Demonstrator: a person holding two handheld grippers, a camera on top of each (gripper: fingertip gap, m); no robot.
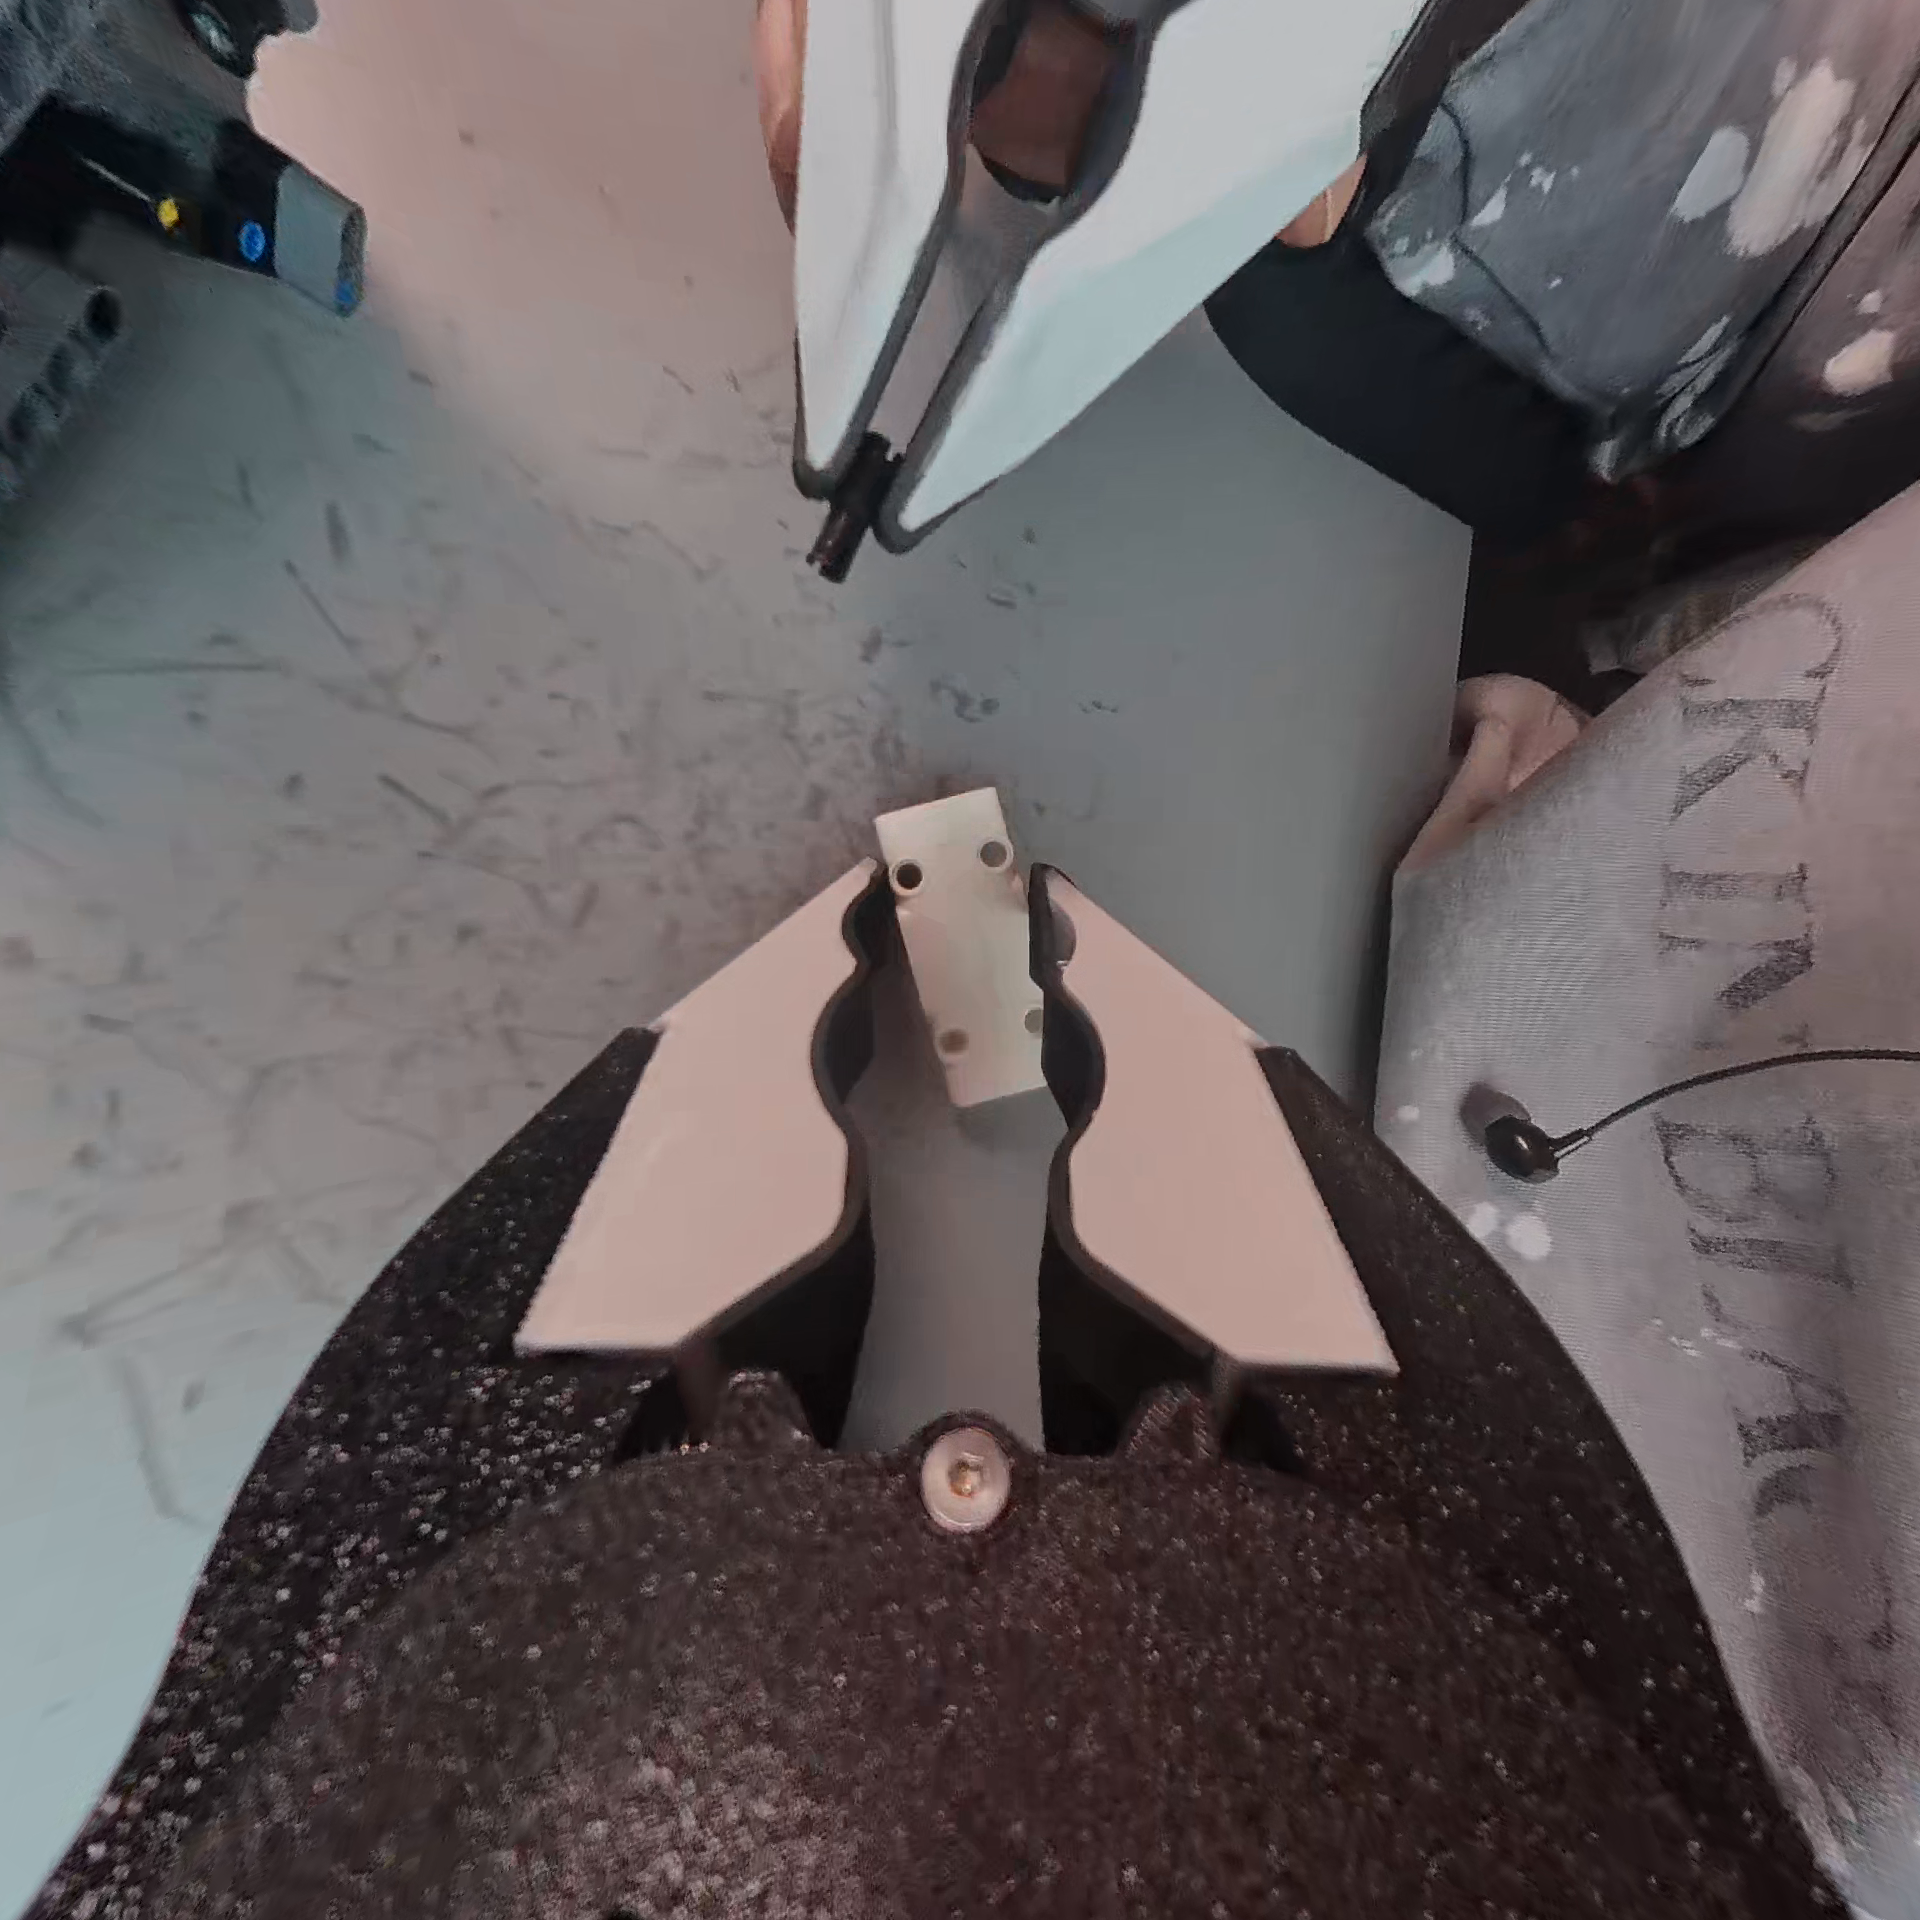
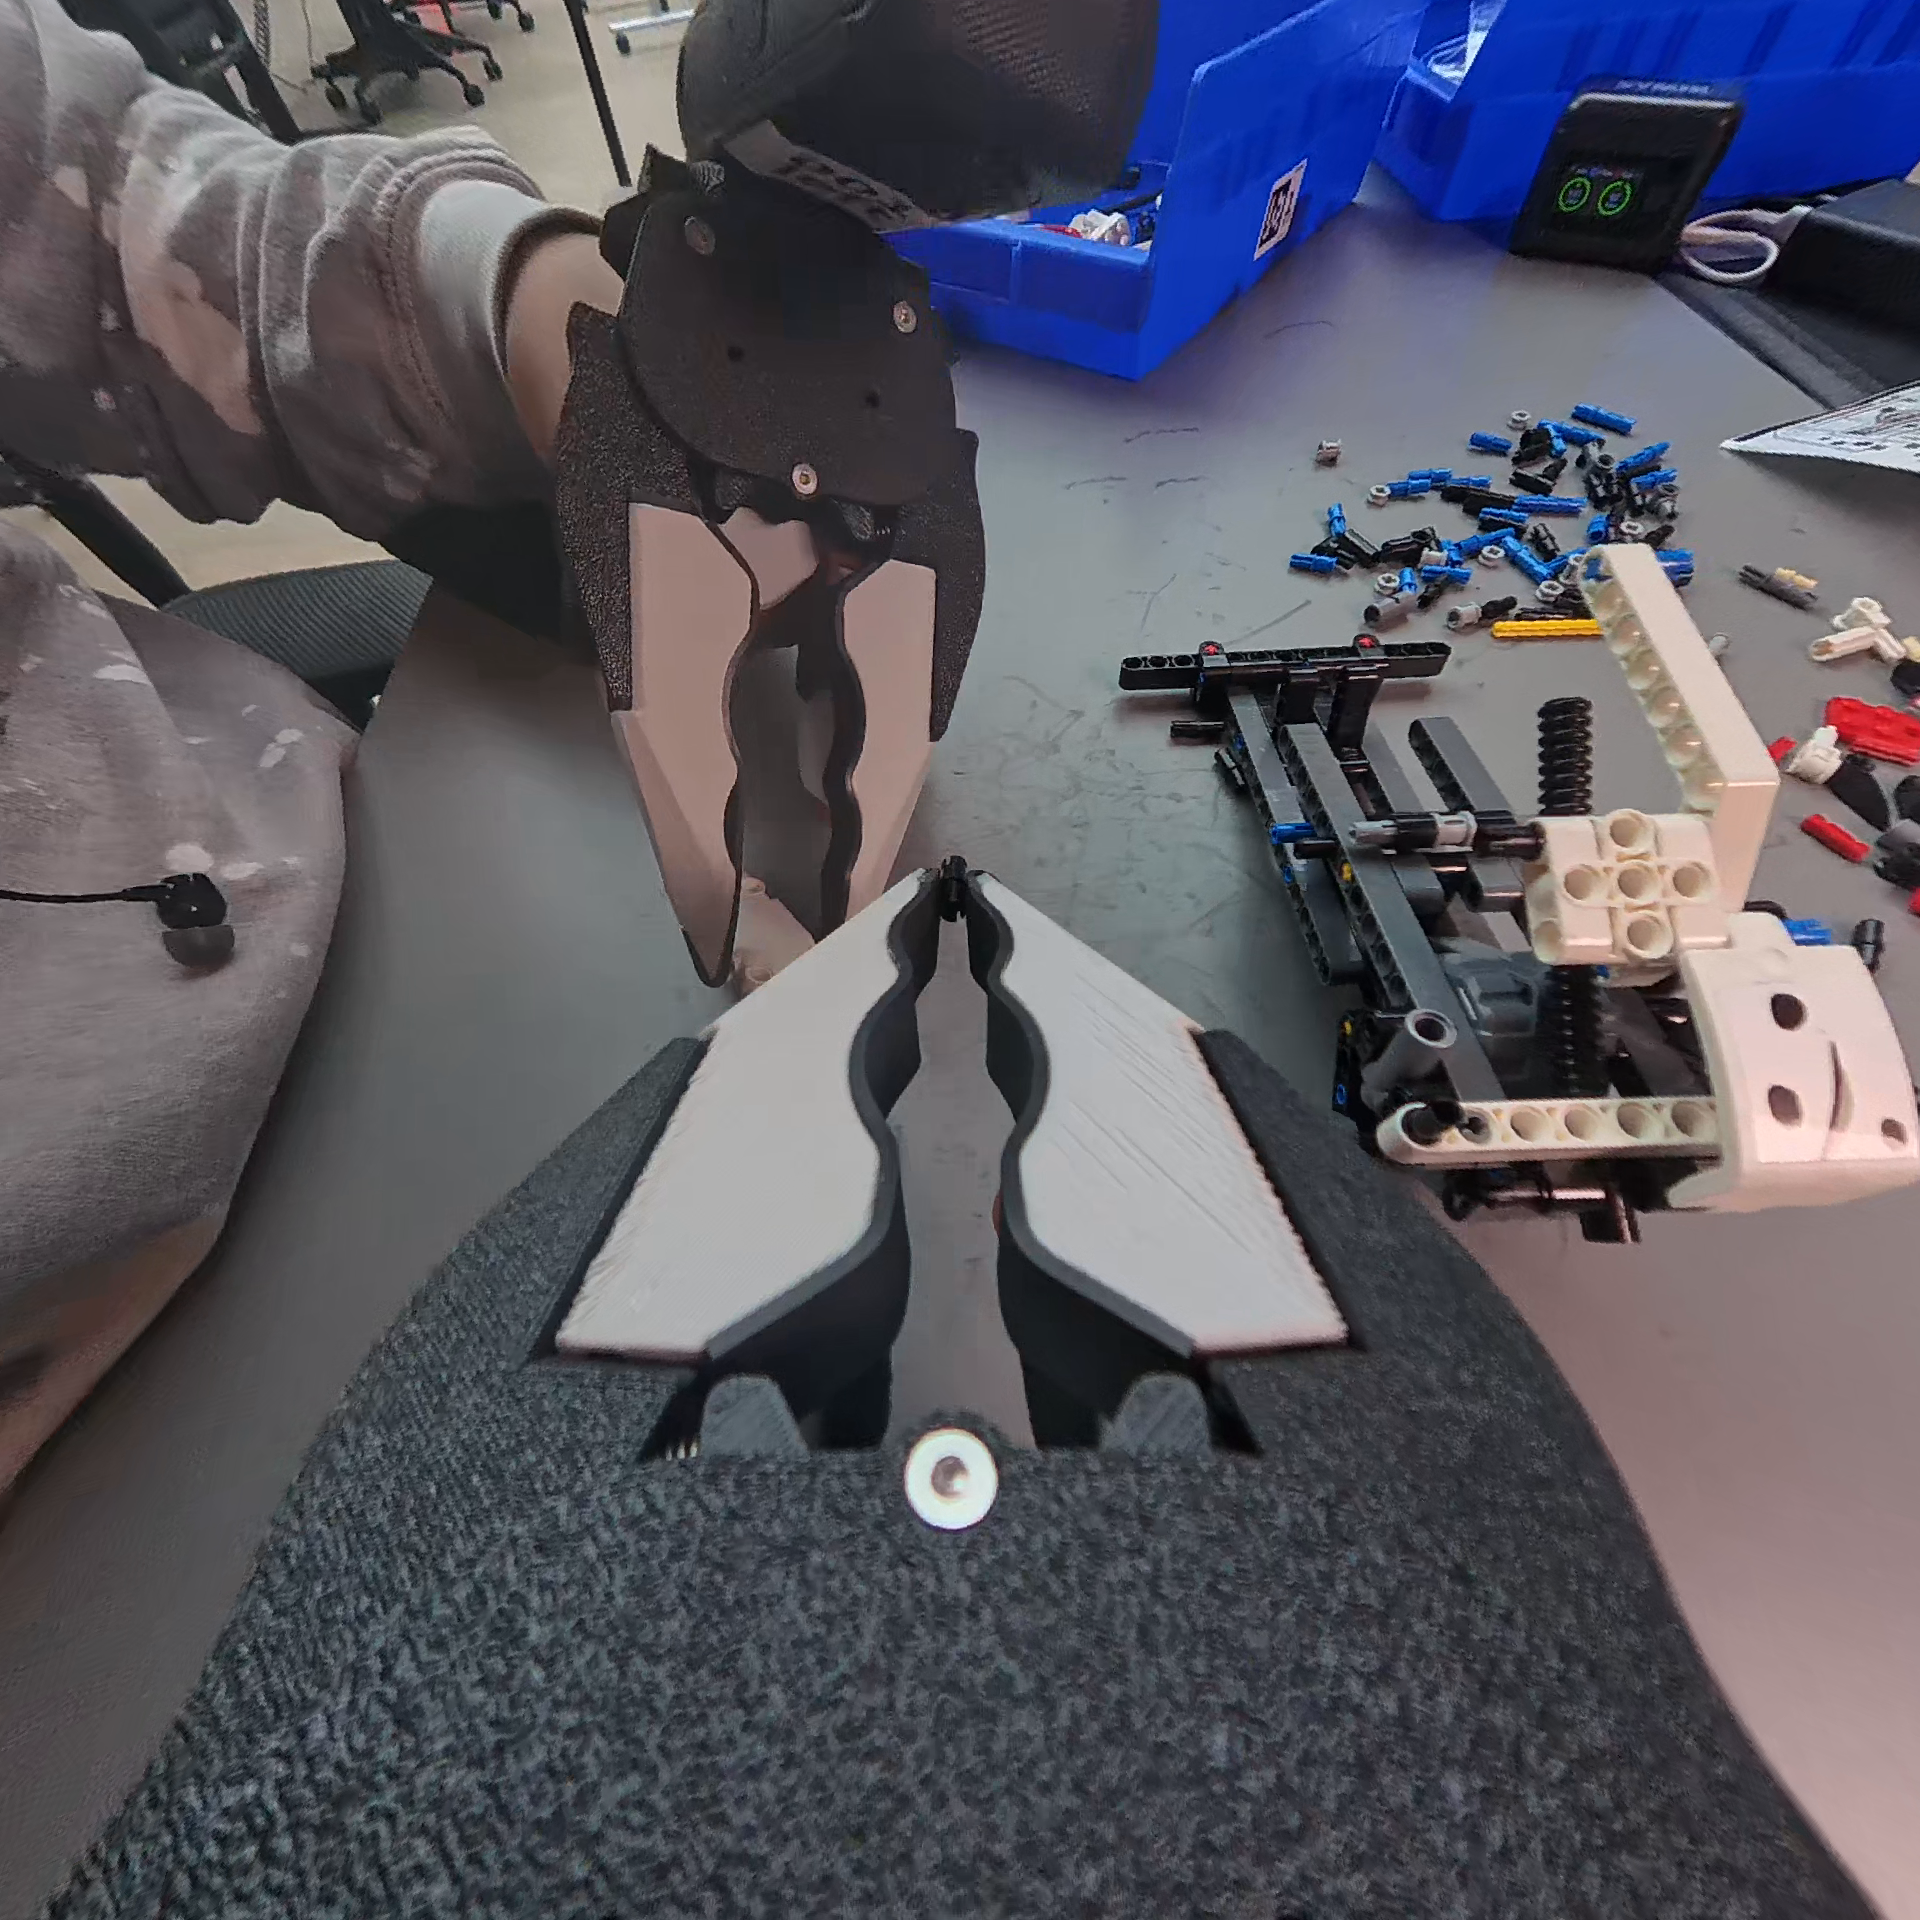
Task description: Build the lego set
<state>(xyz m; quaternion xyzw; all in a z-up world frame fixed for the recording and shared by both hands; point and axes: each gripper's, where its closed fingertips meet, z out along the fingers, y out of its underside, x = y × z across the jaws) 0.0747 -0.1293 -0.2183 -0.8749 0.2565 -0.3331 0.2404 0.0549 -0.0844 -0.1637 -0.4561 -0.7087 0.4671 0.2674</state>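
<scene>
1. Far left in my right wrist view I see a person's grey mottled sleeve (image 2: 260,312) reaching over the edge of the grey table (image 2: 1091,520)
2. My left gripper (image 1: 961,878) is clamped narrow on a white flat piece (image 1: 961,956) with small round holes; the piece sits tilted between the fingers, held above the scratched tabletop
3. Just beside it, my right gripper (image 2: 951,883) is pinched almost fully together on a small black pin (image 2: 950,888), which pokes out past the tips; in the left wrist view the pin (image 1: 847,520) points toward the white piece but stands apart from it
4. To the right on the table lies the half-built model (image 2: 1507,935), black beams with white panels and a black spring, untouched by either gripper
5. Behind it lies a loose scatter of blue and black pins (image 2: 1507,520), with red and white bits further right
6. At the back right stand blue bins (image 2: 1195,270) and a small dark device (image 2: 1610,177) with a lit screen
</scene>
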